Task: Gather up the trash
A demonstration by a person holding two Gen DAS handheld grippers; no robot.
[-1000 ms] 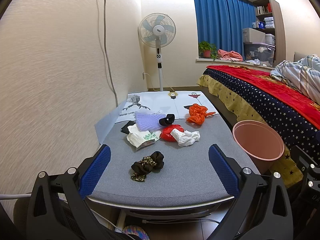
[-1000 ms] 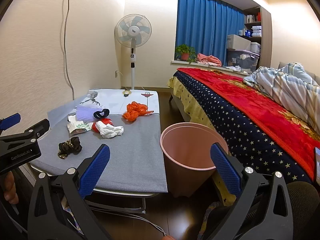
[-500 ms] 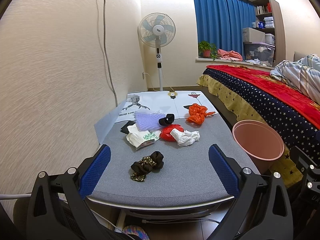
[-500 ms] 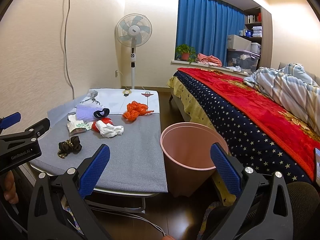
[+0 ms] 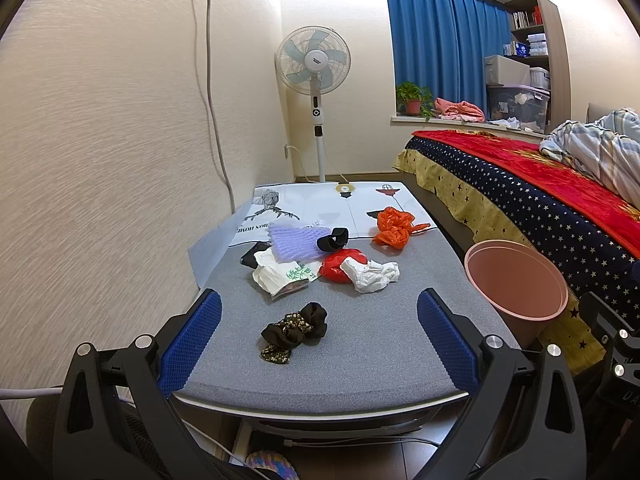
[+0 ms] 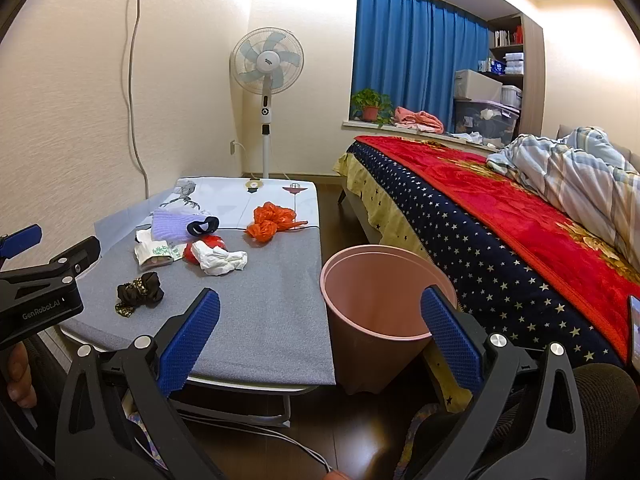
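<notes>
A low table (image 5: pixel 360 360) with a grey top stands against the cream wall (image 5: pixel 100 160), its far end under a white printed sheet (image 5: pixel 320 200). The trash lies on it: a black patterned scrunchie (image 5: pixel 295 330) nearest the near edge, a white wrapper with green print (image 5: pixel 280 276) toward the wall side, a lilac foam piece (image 5: pixel 296 240) with a black strap (image 5: pixel 333 239) behind it, a red bag (image 5: pixel 338 266) touching a crumpled white tissue (image 5: pixel 370 274) mid-table, and an orange plastic bag (image 5: pixel 394 226) by the right edge. A pink bin (image 6: pixel 380 300) sits on the floor just beside the table's right edge, between it and the bed (image 6: pixel 500 232). A standing fan (image 5: pixel 314 64), blue curtains (image 5: pixel 440 40) and a potted plant (image 5: pixel 412 98) are beyond. The left gripper (image 5: pixel 318 338) hangs over the near edge, fingers wide apart and empty; the right gripper (image 6: pixel 320 336) hovers before the bin, fingers likewise spread
</notes>
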